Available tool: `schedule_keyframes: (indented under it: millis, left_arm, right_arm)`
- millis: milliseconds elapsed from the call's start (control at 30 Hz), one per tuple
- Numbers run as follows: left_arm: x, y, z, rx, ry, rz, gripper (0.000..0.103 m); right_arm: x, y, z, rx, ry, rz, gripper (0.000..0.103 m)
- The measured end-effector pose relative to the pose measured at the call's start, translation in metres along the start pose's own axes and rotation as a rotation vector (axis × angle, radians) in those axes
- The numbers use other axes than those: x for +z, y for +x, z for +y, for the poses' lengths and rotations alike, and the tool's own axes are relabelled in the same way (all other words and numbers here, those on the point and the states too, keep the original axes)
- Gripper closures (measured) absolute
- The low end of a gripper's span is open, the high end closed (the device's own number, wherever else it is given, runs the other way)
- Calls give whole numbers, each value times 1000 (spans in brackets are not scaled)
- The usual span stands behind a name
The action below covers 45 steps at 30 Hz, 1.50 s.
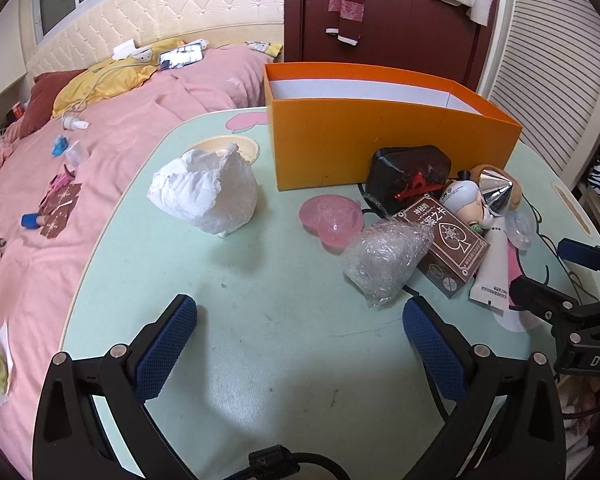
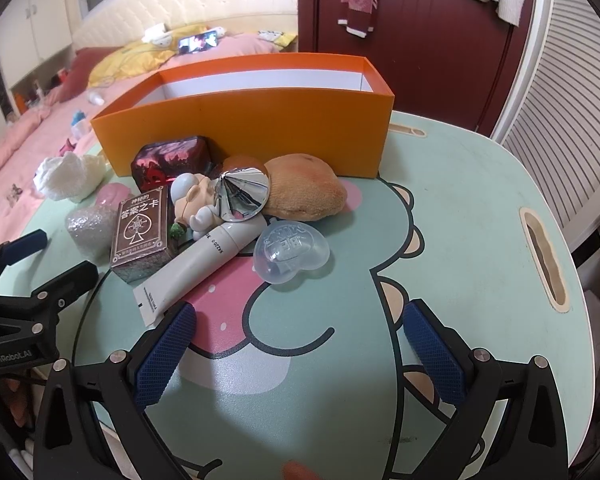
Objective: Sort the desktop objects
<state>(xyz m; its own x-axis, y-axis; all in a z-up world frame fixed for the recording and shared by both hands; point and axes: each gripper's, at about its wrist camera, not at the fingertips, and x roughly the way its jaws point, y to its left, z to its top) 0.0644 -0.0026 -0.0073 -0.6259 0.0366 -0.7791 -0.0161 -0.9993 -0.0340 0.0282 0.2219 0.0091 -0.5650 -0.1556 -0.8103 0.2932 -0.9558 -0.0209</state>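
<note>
An empty orange box (image 1: 380,136) (image 2: 260,128) stands at the back of the mint-green table (image 1: 280,360) (image 2: 480,200). In front of it lies a pile: a dark shiny box (image 2: 172,160), a brown card box (image 1: 448,244) (image 2: 142,232), a white tube (image 2: 204,260), a figurine with a silver cone (image 2: 242,194), a tan plush (image 2: 304,188) and a clear heart case (image 2: 292,254). A pink heart case (image 1: 332,220), a bubble-wrap bundle (image 1: 384,262) and a crumpled white bag (image 1: 208,192) lie to the left. My left gripper (image 1: 300,320) and right gripper (image 2: 296,320) both stand open over bare table, holding nothing.
A bed with a pink cover (image 1: 80,160) borders the table on the left, strewn with small items. A dark red door (image 2: 420,32) and a slatted panel (image 2: 572,120) stand behind. The table has a slot (image 2: 544,256) near its right edge.
</note>
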Motion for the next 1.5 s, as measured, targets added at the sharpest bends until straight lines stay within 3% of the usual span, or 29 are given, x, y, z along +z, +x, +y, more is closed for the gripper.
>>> schedule_keyframes:
  millis: [800, 933, 1000, 1100, 1233, 1333, 1467, 1500]
  left_arm:
    - [1, -8, 14, 8, -27, 11, 0]
    - [11, -40, 40, -17, -121, -146, 0]
    - [24, -41, 50, 7, -107, -151, 0]
    - [46, -21, 61, 44, -51, -84, 1]
    - [65, 2, 66, -12, -49, -33, 4]
    - [72, 21, 59, 9, -8, -6, 19]
    - [70, 39, 55, 15, 2, 46, 55]
    - [68, 41, 55, 13, -1, 54, 58]
  right_arm:
    - [-6, -2, 5, 4, 2, -6, 0]
    - [-7, -2, 4, 8, 0, -11, 0]
    - [-6, -1, 4, 8, 0, -12, 0]
    - [-9, -2, 7, 6, 5, -13, 0]
    - [-9, -2, 7, 8, 1, -15, 0]
    - [-8, -1, 6, 7, 0, -15, 0]
    - [-7, 0, 5, 8, 0, -15, 0]
    - [-7, 0, 5, 9, 0, -14, 0]
